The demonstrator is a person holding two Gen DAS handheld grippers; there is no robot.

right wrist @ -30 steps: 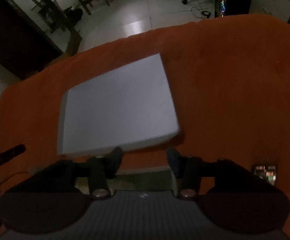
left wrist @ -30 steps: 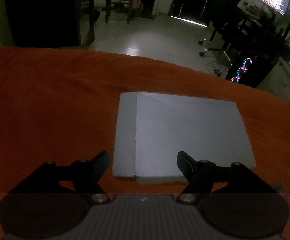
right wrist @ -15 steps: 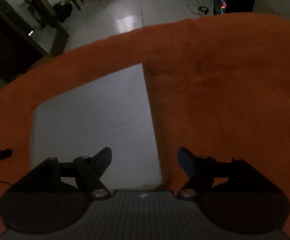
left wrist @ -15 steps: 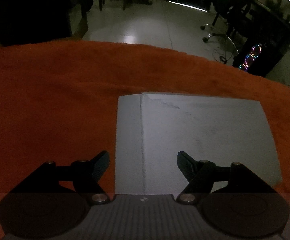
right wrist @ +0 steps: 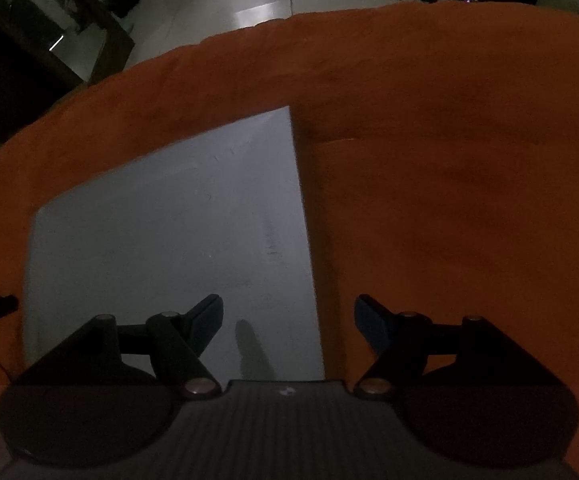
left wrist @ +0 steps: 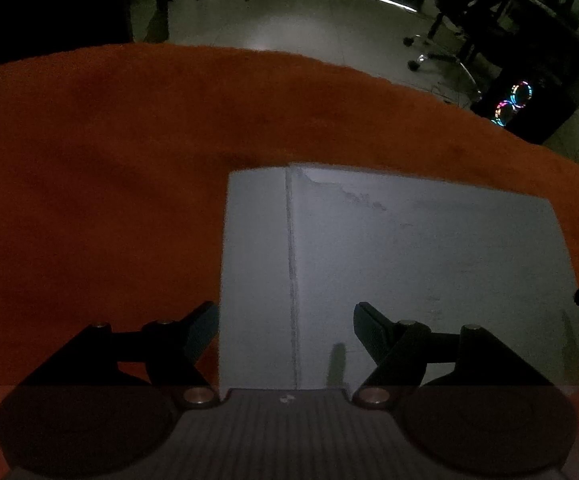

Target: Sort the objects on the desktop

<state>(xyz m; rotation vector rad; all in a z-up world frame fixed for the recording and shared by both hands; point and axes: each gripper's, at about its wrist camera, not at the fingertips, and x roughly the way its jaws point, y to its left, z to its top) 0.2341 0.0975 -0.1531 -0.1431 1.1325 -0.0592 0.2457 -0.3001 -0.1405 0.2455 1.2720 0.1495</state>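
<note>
A flat, pale grey-white slab point(left wrist: 409, 272) lies on the bench, which is covered in an orange cloth point(left wrist: 89, 180). It is rectangular with clean edges. The left wrist view shows a straight seam running down it near its left edge, with a chipped, scuffed patch at the top of that seam; the right wrist view shows only a smooth face point(right wrist: 169, 240) with faint marks and the sharp right edge against the cloth point(right wrist: 449, 200).

The left gripper point(left wrist: 286, 322) hangs over the slab's left part, jaws well apart and holding nothing, the seam between them. The right gripper point(right wrist: 288, 314) hangs over the slab's right edge, jaws wide and empty.

Beyond the slab, the left view alone shows a computer case with coloured lit rings point(left wrist: 513, 104) on the floor.
</note>
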